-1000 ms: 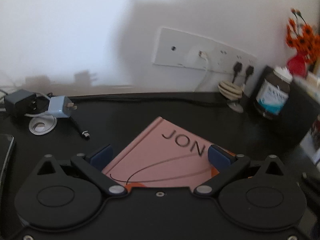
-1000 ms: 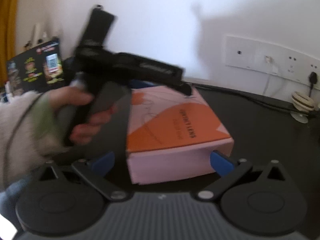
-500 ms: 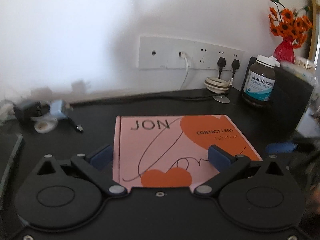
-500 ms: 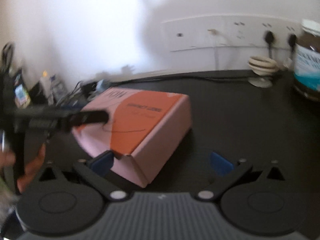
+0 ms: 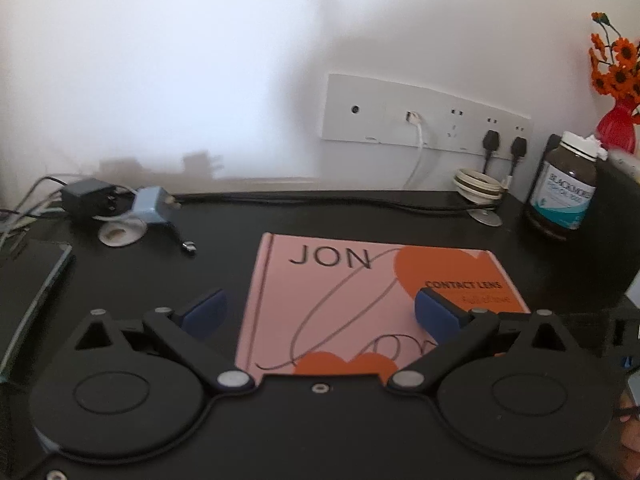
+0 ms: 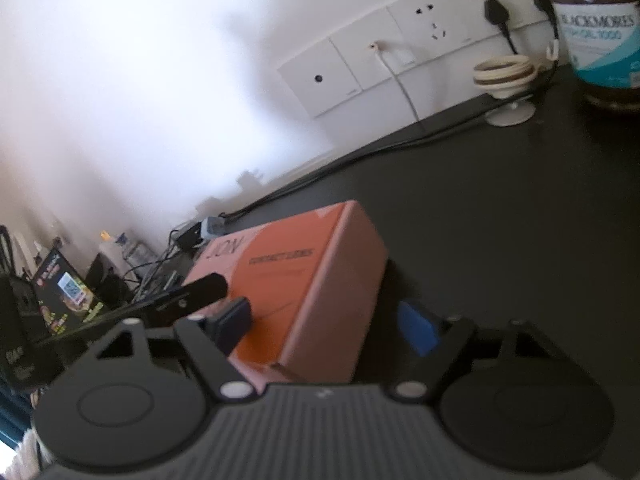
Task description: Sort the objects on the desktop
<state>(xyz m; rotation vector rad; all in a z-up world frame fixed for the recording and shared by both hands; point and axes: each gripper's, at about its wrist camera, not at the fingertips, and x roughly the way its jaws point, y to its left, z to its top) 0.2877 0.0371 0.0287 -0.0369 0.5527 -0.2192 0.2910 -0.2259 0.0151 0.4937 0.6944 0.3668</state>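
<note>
While both grippers stand with jaws spread wide, the pink box (image 5: 360, 300) lies flat on the dark desk (image 5: 224, 220) between them.

Nearest in the left wrist view, the left gripper (image 5: 320, 312) straddles the box's left edge; farther, upper left, lie chargers (image 5: 120, 204). Only the right wrist view shows the box's side wall, the right gripper (image 6: 328, 326) around its corner, and, upper right, the jar (image 6: 596, 32) close up.
</note>
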